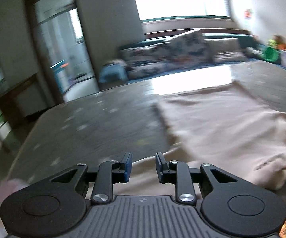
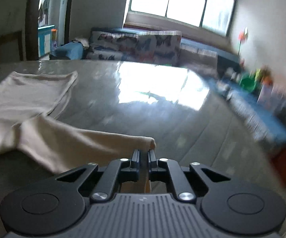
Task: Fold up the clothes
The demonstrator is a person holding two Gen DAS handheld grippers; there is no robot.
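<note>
Meanwhile right gripper (image 2: 144, 152) fingers pinch the beige garment (image 2: 67, 140); left gripper (image 1: 143, 159) fingers gape, empty.

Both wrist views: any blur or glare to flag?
Left wrist view: motion blur smears the room and the beige cloth garment; window glare on the glossy grey tabletop. Right wrist view: blur heaviest toward the right edge; a large window reflection washes out the tabletop centre; the gripper stays sharp.
</note>
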